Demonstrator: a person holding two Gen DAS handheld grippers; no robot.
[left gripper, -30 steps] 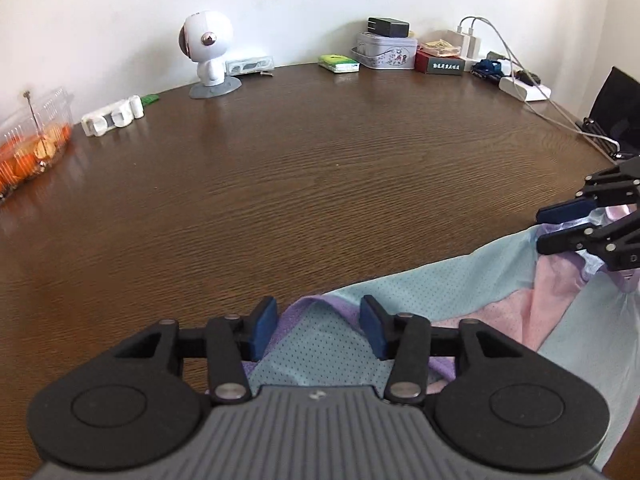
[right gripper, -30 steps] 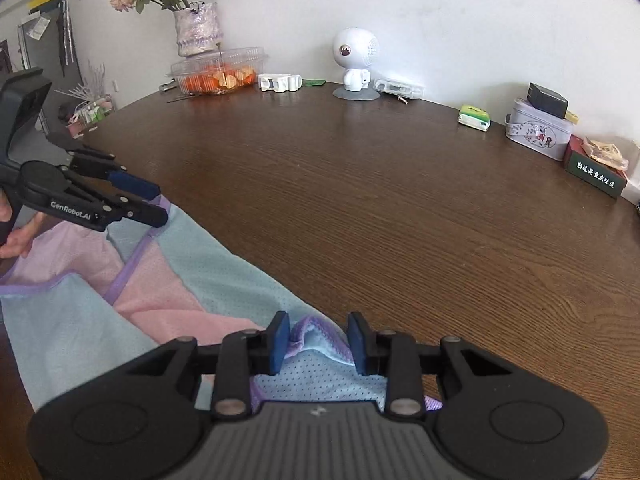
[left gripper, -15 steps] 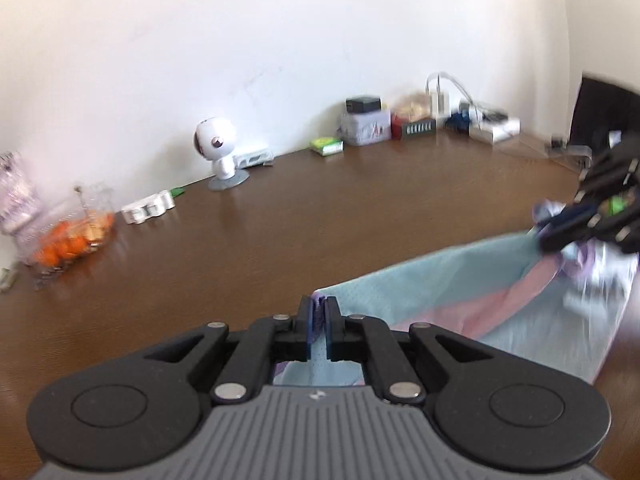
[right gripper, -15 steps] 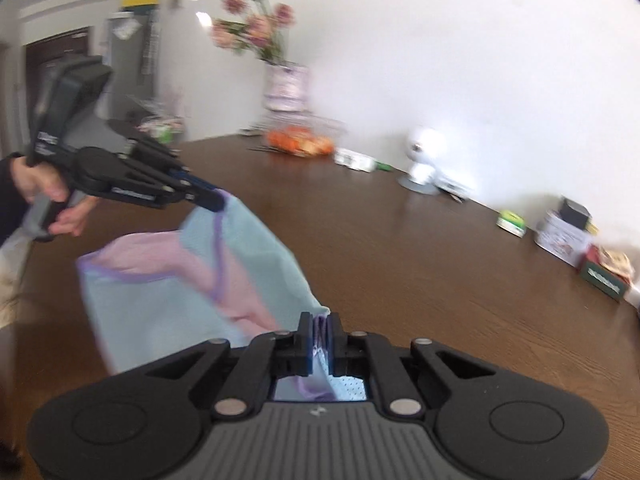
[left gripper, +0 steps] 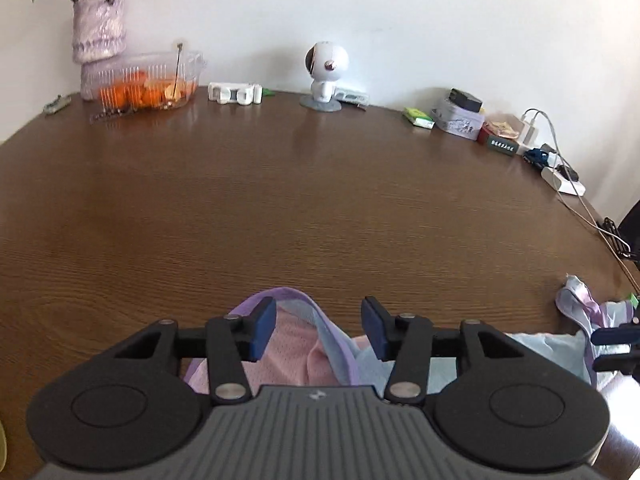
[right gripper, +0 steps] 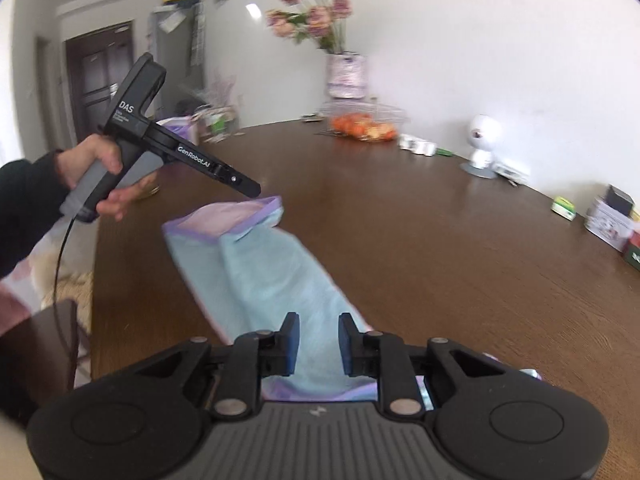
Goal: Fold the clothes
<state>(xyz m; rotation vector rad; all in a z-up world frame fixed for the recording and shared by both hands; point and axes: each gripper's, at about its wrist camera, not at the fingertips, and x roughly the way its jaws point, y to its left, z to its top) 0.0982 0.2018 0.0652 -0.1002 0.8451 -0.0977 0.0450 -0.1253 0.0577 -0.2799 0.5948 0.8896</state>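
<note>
With a fold apparently just laid, the left gripper [left gripper: 318, 330] and right gripper [right gripper: 313, 344] are opening over the pastel garment [right gripper: 276, 276] lying folded at the lower centre on the table [left gripper: 320, 200], gripping nothing, so the next move is probably regripping an edge for another fold.

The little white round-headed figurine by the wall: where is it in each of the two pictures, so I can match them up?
Left wrist view: the white figurine stands top centre, at the far table edge against the wall.
Right wrist view: the same figurine stands at the right, above the middle, smaller.
Shared landmark: the clear box of oranges sits to its left in both views.
</note>
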